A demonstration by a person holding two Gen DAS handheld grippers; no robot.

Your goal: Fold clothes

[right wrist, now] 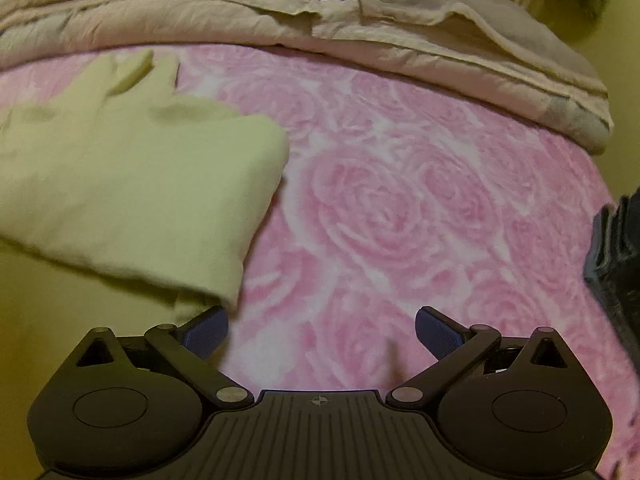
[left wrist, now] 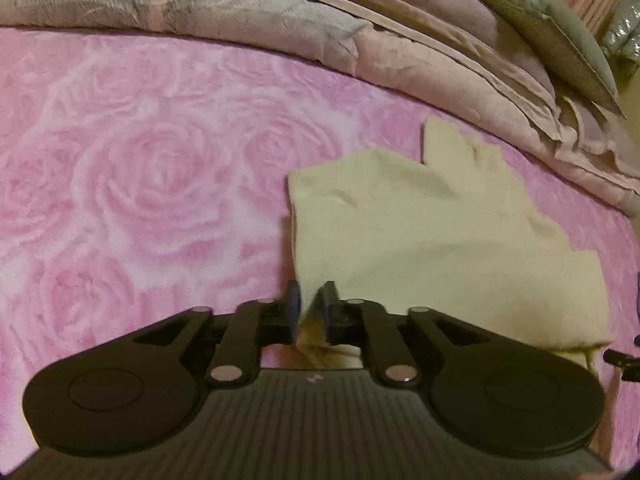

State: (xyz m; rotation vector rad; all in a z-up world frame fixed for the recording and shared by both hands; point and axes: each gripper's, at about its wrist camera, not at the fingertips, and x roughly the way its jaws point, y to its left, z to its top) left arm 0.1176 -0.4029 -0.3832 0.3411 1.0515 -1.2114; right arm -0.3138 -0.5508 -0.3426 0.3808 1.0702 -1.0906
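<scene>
Fingers point(left wrist: 328, 304) of the left gripper point(left wrist: 311, 312) are clamped on 1 near corner of the pale yellow garment point(left wrist: 420, 240), lifting that edge off the pink rose bedspread point(left wrist: 140, 200). Right of the garment, the right gripper point(right wrist: 322, 332) hangs with its 2 blue pads spread, holding nothing. Beyond the garment lies a rumpled quilt point(right wrist: 280, 20). With only 1 corner pinched, the cloth could sag or twist, skewing any fold.

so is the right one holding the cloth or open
Open: the right tongs stand wide apart over the pink rose bedspread, nothing between them; the pale yellow garment lies to their left.
</scene>
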